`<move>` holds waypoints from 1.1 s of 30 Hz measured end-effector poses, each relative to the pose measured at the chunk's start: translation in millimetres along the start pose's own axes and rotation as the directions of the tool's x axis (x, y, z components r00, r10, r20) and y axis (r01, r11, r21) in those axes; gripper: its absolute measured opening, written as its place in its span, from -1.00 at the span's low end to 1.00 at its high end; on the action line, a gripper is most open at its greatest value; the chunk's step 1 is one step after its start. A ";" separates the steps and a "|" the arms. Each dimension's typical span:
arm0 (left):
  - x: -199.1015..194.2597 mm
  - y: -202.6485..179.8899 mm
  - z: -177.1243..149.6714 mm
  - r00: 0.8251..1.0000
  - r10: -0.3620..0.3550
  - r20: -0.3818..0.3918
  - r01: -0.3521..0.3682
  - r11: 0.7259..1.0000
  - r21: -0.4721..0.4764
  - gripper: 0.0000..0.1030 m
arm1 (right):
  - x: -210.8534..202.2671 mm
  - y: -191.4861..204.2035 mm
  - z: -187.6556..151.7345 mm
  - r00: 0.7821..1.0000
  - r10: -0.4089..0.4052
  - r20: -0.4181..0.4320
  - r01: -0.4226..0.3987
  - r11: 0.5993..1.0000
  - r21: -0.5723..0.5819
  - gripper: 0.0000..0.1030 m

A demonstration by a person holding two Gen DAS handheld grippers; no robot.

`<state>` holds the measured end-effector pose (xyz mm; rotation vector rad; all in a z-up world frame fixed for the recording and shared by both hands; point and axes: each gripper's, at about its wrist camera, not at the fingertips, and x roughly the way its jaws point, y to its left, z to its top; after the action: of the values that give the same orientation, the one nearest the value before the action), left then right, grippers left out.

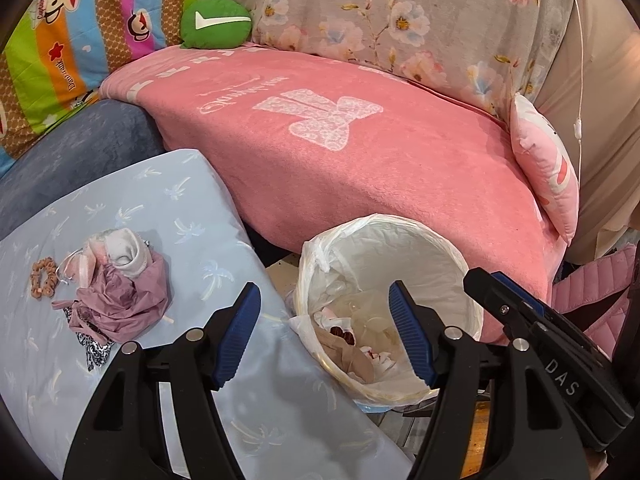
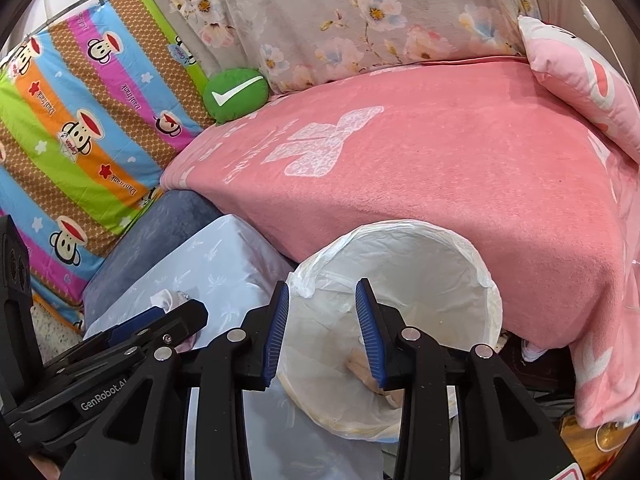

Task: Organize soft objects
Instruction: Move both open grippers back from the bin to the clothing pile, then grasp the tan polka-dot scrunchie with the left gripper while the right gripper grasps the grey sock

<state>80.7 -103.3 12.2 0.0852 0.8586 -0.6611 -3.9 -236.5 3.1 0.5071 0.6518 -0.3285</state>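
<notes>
The pile of soft garments (image 1: pixel 116 300) (mauve cloth, white sock) lies on the light-blue cushion (image 1: pixel 192 216), beside an orange scrunchie (image 1: pixel 43 278). Right of the cushion stands the bag-lined bin (image 1: pixel 452 264), holding crumpled items, against the pink blanket (image 1: pixel 360 152). The left gripper (image 1: pixel 326 334) hangs over the bin's rim, jaws apart, empty. The right gripper (image 2: pixel 322 332) likewise: jaws parted, nothing between them.

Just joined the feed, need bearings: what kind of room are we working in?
Most likely a bedroom or living corner at home: a pink blanket spread over a bed or sofa, cushions and a floral quilt behind it, and a lined waste bin beside it.
</notes>
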 end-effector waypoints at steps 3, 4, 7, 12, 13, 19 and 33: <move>-2.5 7.2 -2.0 1.000 0.013 0.004 -0.013 1.000 -0.015 0.35 | 1.9 8.2 -3.6 1.000 0.007 -0.009 -0.007 1.000 -0.017 -0.29; -3.3 10.6 -2.9 1.000 0.017 0.004 -0.017 1.000 -0.021 0.36 | 2.6 11.3 -5.0 1.000 0.010 -0.013 -0.010 1.000 -0.022 -0.29; -4.8 22.1 -5.7 0.999 0.032 0.003 -0.032 0.999 -0.044 0.41 | 5.7 18.1 -7.6 1.000 0.016 -0.022 -0.017 0.999 -0.034 -0.29; -7.2 45.1 -12.8 0.998 0.068 -0.002 -0.067 0.993 -0.092 0.53 | 10.3 29.9 -13.2 0.999 0.029 -0.040 -0.031 0.998 -0.054 -0.29; -7.4 49.7 -14.1 0.997 0.073 -0.005 -0.073 0.992 -0.102 0.53 | 11.8 33.0 -14.7 0.998 0.031 -0.046 -0.033 0.998 -0.061 -0.29; -9.4 75.9 -22.0 0.995 0.100 -0.021 -0.102 0.982 -0.162 0.53 | 20.7 50.4 -22.1 0.996 0.044 -0.076 -0.051 0.994 -0.095 -0.28; -22.3 128.7 -34.1 0.988 0.152 -0.020 -0.152 0.954 -0.259 0.53 | 40.0 102.2 -38.0 0.988 0.081 -0.132 -0.103 0.980 -0.171 -0.27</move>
<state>120.9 21.9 -18.4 -0.0846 0.9224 -0.3998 52.5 -136.4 -13.6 0.3873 0.7684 -0.1495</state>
